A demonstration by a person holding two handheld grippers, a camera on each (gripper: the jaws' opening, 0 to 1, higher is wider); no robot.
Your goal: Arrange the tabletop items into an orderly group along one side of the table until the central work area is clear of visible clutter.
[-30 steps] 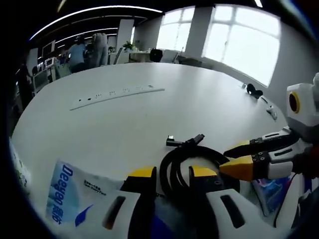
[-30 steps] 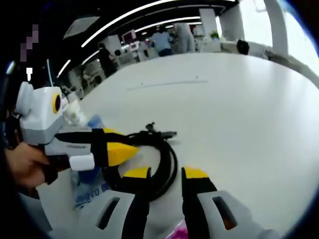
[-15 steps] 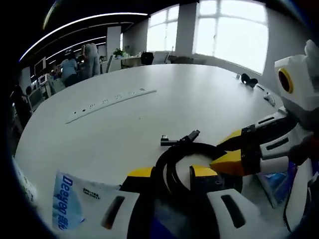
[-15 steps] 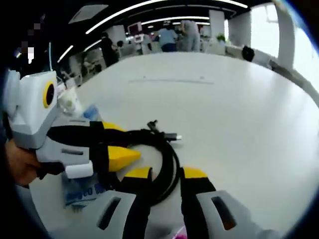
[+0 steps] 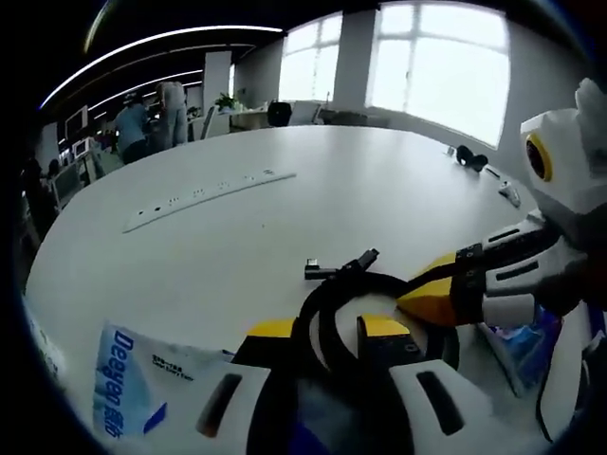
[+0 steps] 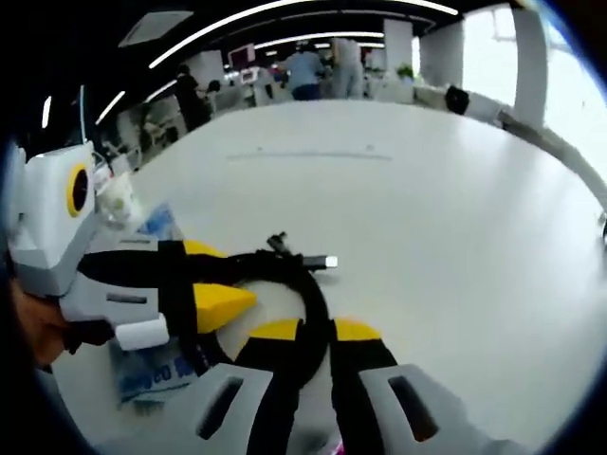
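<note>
The coiled black cable [image 5: 365,294] lies on the white table [image 5: 237,227] close in front of both grippers, its 2 plug ends [image 5: 340,267] sticking out of the loop toward the open middle of the table. In the left gripper view the near arc of the coil passes between the yellow-tipped jaws of the left gripper [image 5: 327,330], which stand a little apart with the cable in the gap; I cannot tell whether they press it. In the right gripper view the same coil [image 6: 285,275] runs into the narrow gap of the right gripper [image 6: 315,330], whose jaws look nearly together around a strand, so I judge it pinched there. The 2 grippers meet the loop from opposite sides, the right gripper [image 5: 446,299] entering the left view from the right with its tip at the far rim of the coil. The coil's long axis runs roughly across between the 2 tips, so both are equally near, and any drag to the table's side would turn on holding both arcs so the loop does not spring open. Just beside the cable lies a blue and white wipes packet [image 5: 142,379]. Farther out a long white power strip [image 5: 209,186] lies on the table. Beyond are large bright windows [image 5: 446,66], ceiling light strips and people standing at distant desks [image 5: 152,104].
</note>
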